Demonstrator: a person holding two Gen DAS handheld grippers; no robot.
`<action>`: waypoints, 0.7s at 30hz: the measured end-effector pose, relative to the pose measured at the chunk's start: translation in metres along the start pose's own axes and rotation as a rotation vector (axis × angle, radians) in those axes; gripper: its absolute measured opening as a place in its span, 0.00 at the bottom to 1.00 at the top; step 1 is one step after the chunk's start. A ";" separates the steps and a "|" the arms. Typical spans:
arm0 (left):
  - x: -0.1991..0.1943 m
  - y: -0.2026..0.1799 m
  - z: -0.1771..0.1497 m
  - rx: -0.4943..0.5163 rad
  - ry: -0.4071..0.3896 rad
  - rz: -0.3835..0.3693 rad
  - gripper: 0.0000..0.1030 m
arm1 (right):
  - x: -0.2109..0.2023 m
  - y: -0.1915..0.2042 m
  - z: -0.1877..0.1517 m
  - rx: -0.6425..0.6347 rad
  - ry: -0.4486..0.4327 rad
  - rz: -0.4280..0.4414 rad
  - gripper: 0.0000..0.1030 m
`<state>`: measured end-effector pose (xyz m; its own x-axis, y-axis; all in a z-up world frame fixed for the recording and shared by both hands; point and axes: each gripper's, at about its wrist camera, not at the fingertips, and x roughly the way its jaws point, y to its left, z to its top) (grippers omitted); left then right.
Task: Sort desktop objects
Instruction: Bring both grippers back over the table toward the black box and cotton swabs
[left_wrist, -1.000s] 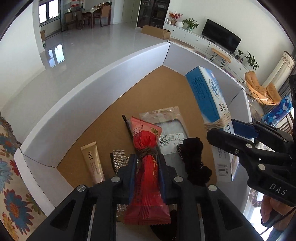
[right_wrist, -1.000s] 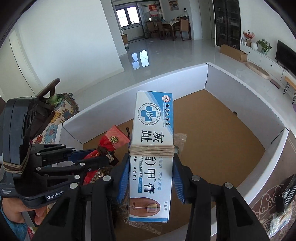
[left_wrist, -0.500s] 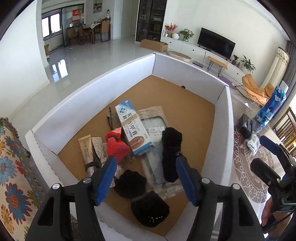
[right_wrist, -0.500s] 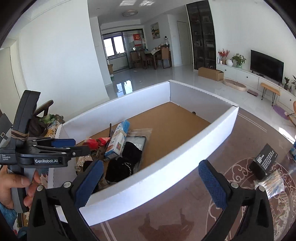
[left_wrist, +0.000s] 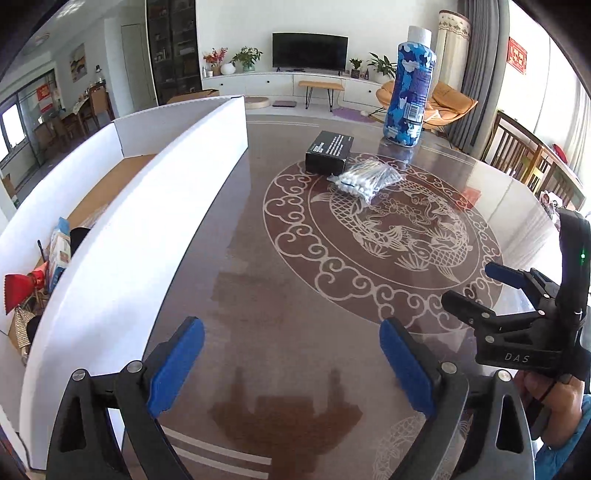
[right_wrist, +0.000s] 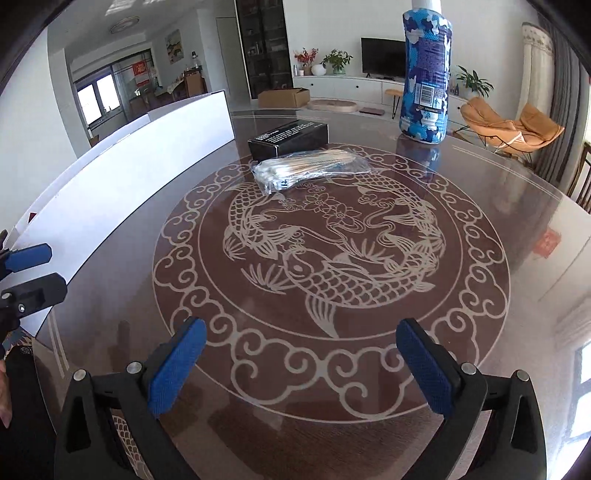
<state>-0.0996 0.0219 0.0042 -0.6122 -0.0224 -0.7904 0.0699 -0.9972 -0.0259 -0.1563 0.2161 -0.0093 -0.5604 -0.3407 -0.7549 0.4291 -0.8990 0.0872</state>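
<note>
Both grippers hang over the brown fish-patterned table (left_wrist: 280, 280) with nothing between their fingers. My left gripper (left_wrist: 290, 350) is still opening its jaws beside the white cardboard box (left_wrist: 147, 229). My right gripper (right_wrist: 301, 343) stands wide open. Far ahead lie a black carton (right_wrist: 288, 138) and a clear bag of cotton swabs (right_wrist: 310, 168), with a tall blue camouflage bottle (right_wrist: 426, 74) upright behind them. Inside the white box I see the blue-and-white cream box (left_wrist: 59, 247) and the red packet (left_wrist: 22, 286).
The white box's long wall (right_wrist: 129, 162) runs along the table's left side. A hand holds the right gripper (left_wrist: 476, 288) at the right edge of the left wrist view. Wooden chairs (left_wrist: 517, 155) stand beyond the table's right rim.
The left gripper let go of the red packet and the right let go of the cream box inside the white box. Both opened and swung right, out over the table.
</note>
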 end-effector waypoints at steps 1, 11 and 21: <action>0.008 -0.004 -0.002 0.003 0.002 0.006 0.94 | -0.003 -0.002 -0.004 0.008 -0.002 -0.002 1.00; 0.040 -0.008 -0.017 0.026 0.016 0.072 0.94 | -0.009 -0.004 -0.007 0.036 -0.015 -0.044 1.00; 0.049 -0.001 -0.019 -0.011 0.042 0.057 0.94 | -0.010 -0.009 -0.009 0.071 -0.018 -0.070 1.00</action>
<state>-0.1147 0.0235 -0.0464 -0.5733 -0.0764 -0.8158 0.1127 -0.9935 0.0138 -0.1483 0.2302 -0.0080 -0.6002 -0.2804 -0.7491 0.3377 -0.9378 0.0804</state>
